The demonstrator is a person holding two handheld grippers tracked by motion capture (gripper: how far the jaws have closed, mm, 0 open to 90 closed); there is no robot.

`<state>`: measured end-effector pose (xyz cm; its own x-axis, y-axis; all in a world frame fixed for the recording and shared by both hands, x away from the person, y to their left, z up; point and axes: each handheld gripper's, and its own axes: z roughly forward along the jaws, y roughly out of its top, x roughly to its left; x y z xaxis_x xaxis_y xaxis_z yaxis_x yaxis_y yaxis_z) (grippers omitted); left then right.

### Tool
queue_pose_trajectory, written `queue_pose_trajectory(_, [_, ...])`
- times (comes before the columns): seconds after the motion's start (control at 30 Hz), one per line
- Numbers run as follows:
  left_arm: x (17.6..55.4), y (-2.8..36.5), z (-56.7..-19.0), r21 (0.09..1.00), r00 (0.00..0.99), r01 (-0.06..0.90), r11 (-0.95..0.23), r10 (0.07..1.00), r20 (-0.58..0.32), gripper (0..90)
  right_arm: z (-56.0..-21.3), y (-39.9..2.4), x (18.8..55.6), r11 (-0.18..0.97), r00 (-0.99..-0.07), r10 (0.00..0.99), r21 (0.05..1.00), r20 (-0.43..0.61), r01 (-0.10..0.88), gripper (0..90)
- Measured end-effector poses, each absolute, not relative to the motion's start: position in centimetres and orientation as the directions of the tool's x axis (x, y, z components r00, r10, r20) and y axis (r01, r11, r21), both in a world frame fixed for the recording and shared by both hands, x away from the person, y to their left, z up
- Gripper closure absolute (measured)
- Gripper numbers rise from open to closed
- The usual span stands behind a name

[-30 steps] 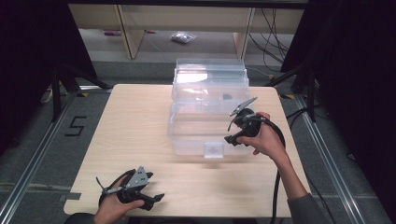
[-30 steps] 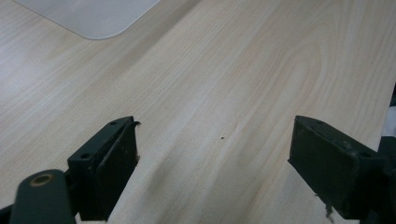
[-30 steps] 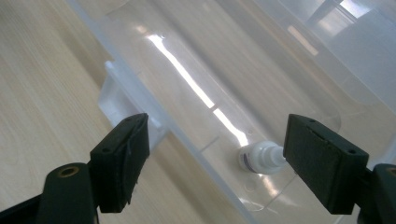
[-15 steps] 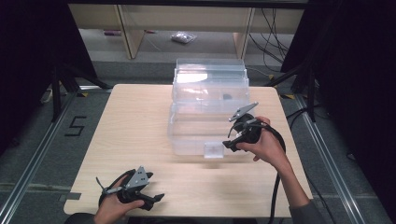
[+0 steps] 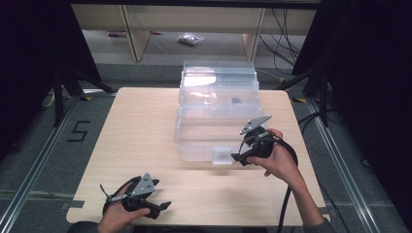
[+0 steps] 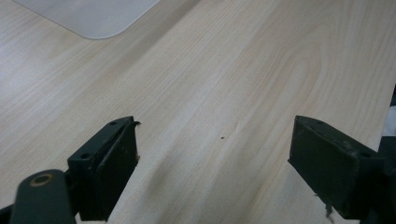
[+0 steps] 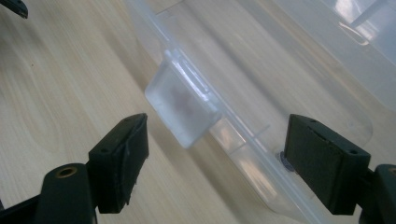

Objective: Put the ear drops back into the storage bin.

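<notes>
Right claw (image 5: pixel 238 156) is open, jaws spread wide with nothing between them. It sits at the front right corner of the clear plastic bin (image 5: pixel 217 127), jaw tips just beside the bin's front wall.

In the right gripper view, the bin's frosted latch tab (image 7: pixel 183 103) sits ahead of the claw (image 7: pixel 212 168), in the gap between the jaws but nearer the left-hand one. No contact with either jaw visible. The bin's front rim (image 7: pixel 243 140) runs diagonally across that gap and passes close to the right-hand jaw; can't tell whether it touches. In the high view the same tab (image 5: pixel 223 156) hangs off the bin's front edge, just left of the jaw tips.

The right hand (image 5: pixel 275 158) holds the gripper low over the desk (image 5: pixel 141 131), cable trailing back toward the desk's near edge.

Left claw (image 5: pixel 163 207) is also open and holds nothing. It is low at the near left part of the desk, held by the left hand (image 5: pixel 119 216), well apart from the bin, which lies ahead and to its right. The left gripper view has bare wood between the jaws, claw (image 6: pixel 215 163) over the desk surface, and one rounded translucent corner (image 6: pixel 100 18) far ahead on the left-hand side.

The bin's lid (image 5: pixel 218 85) stands open at the back, far side from both claws.
</notes>
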<state>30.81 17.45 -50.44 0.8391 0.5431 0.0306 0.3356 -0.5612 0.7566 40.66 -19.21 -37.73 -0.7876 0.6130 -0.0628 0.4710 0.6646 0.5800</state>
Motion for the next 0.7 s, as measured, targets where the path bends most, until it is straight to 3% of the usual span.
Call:
queue_pose_trajectory(0.07, [30.8,17.5,-50.4,0.756,0.837,0.334,-0.563,0.546,0.037,14.8,-37.9,-19.4,40.6,0.681,-0.801,0.591,0.591,-0.095,0.432,22.5])
queue_pose_trajectory(0.2, [30.8,17.5,-50.4,0.755,0.838,0.334,-0.564,0.544,0.036,14.8,-38.3,-19.5,39.8,0.645,-0.777,0.626,0.602,-0.066,0.47,22.3])
queue_pose_trajectory(0.33, [30.8,17.5,-50.4,0.755,0.837,0.335,-0.564,0.546,0.036,14.8,-38.6,-19.7,39.8,0.659,-0.805,0.589,0.623,-0.077,0.422,22.3])
queue_pose_trajectory(0.7, [30.9,17.5,-50.4,0.754,0.838,0.334,-0.566,0.544,0.037,14.8,-39.3,-20.2,38.6,0.64,-0.792,0.607,0.633,-0.069,0.435,22.3])
